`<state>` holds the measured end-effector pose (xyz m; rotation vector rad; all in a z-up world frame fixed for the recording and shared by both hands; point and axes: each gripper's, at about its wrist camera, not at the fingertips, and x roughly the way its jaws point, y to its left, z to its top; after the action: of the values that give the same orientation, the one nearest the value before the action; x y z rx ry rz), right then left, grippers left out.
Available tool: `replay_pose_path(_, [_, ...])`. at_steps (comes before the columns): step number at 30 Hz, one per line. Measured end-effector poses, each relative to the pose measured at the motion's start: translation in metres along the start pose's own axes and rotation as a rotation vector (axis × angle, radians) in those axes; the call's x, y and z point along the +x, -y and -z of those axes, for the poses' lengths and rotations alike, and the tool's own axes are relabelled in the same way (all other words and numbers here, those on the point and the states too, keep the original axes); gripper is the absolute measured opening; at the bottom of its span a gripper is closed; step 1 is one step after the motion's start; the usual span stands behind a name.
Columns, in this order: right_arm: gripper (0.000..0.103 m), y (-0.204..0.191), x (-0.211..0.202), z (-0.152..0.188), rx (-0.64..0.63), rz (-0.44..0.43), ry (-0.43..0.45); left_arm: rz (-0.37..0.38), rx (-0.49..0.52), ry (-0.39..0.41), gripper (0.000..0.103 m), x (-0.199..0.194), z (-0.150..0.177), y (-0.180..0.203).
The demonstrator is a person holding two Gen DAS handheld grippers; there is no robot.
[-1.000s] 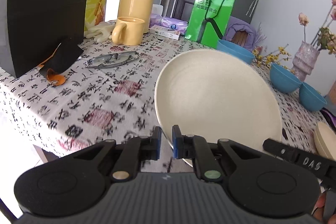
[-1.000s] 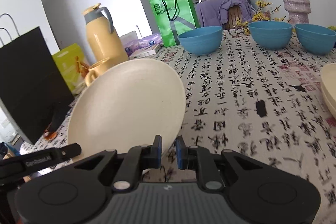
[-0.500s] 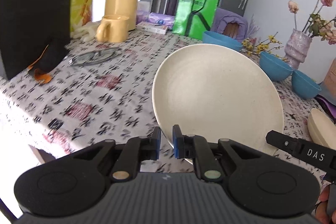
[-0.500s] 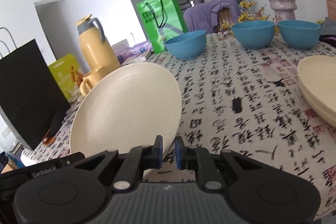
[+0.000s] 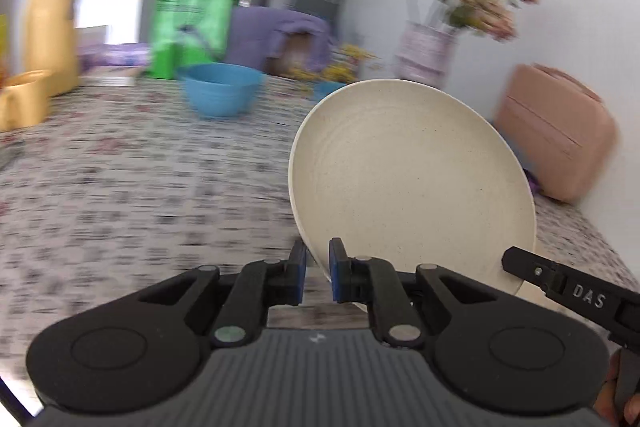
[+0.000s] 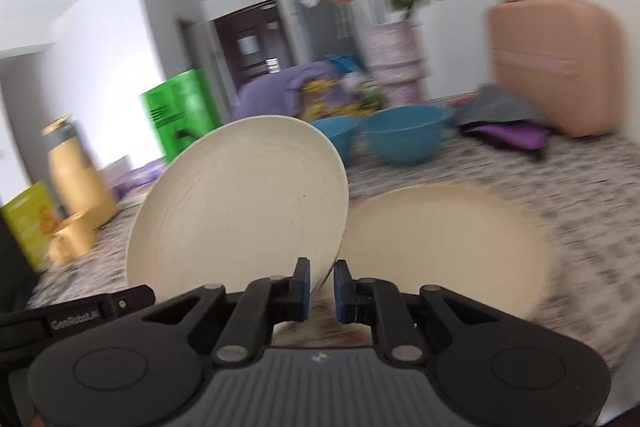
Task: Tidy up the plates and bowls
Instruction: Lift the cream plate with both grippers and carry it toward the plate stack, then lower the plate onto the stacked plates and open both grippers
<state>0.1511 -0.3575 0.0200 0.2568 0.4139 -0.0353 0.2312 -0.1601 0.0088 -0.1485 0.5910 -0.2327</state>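
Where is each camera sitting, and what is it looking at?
Left wrist: rides the left gripper, looking across the table at the cream plate it pinches; fingertips show bottom right.
Right wrist: rides the right gripper, facing that plate beside a plate stack.
Both share: plate, blue bowls, green bag.

Bright daylight, motion-blurred background, fisheye edges

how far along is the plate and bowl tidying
Done: a cream plate stack lies on the tablecloth. In hand: both the left gripper and right gripper clamp one cream plate, tilted beside that stack. Left: setting it down, plus the blue bowls, unstacked.
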Motion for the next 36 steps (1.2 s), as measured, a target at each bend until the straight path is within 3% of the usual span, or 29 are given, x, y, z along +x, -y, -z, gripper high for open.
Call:
replay_pose_path(4, [0.012,0.054,0.001,-0.007,0.058,0.082,-0.040,0.071,0.036,-0.037,0.012,0.023,0.006,0.052])
replay_pose_path(9, [0.012,0.090,0.004,-0.010,0.075,0.129,-0.076,0.097,0.050,-0.079,0.013,0.043,0.015,0.085])
replay_pose_path(15, [0.013,0.105,0.008,-0.013,0.061,0.137,-0.093,0.104,0.045,-0.120,0.014,0.055,0.015,0.091])
replay_pose_path(28, [0.019,0.105,0.014,-0.016,0.016,0.116,-0.121,0.099,0.036,-0.121,0.019,0.049,0.016,0.085])
replay_pose_path(32, [0.020,0.106,0.024,-0.015,0.004,0.115,-0.127,0.104,0.127,-0.121,0.025,0.058,0.014,0.090])
replay_pose_path(36, [0.022,0.103,0.024,-0.017,-0.014,0.130,-0.119,0.126,0.133,-0.119,0.028,0.052,0.015,0.088])
